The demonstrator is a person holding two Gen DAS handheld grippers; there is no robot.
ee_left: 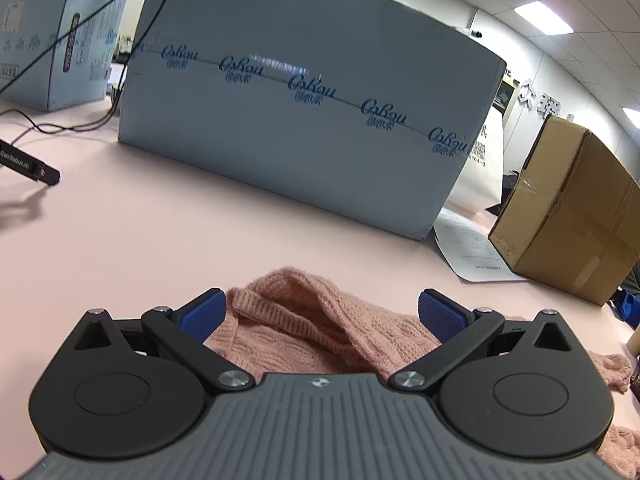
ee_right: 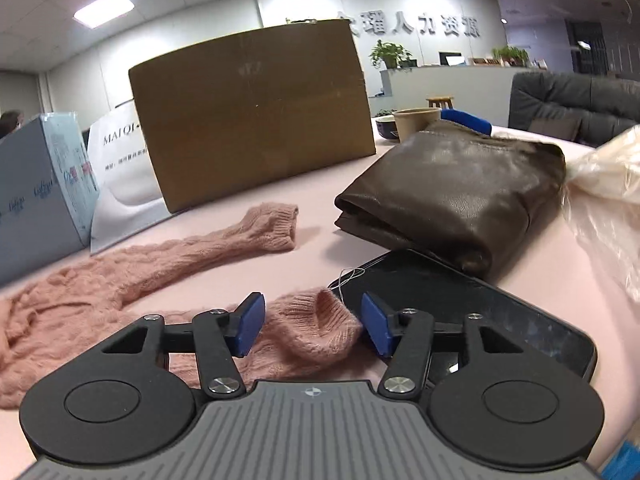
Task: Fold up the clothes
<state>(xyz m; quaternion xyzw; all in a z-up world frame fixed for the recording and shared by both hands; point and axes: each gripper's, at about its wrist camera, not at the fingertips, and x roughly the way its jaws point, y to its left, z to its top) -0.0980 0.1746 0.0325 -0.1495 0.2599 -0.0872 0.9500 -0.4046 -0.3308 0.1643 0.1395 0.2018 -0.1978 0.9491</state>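
Your left gripper [ee_left: 322,314] hangs with its jaws wide apart over a bunched fold of the pink sweater [ee_left: 304,320], pads clear of the knit. Your right gripper [ee_right: 312,326] has its jaws partly apart around a sleeve cuff [ee_right: 320,328], the pads just beside the knit but not pressing it. The sweater lies sprawled on the pink worktop [ee_right: 320,216], its other sleeve [ee_right: 248,232] reaching toward a brown box [ee_right: 252,116]. A phone [ee_right: 460,304] touches the cuff; a folded brown jacket [ee_right: 452,196] lies behind it.
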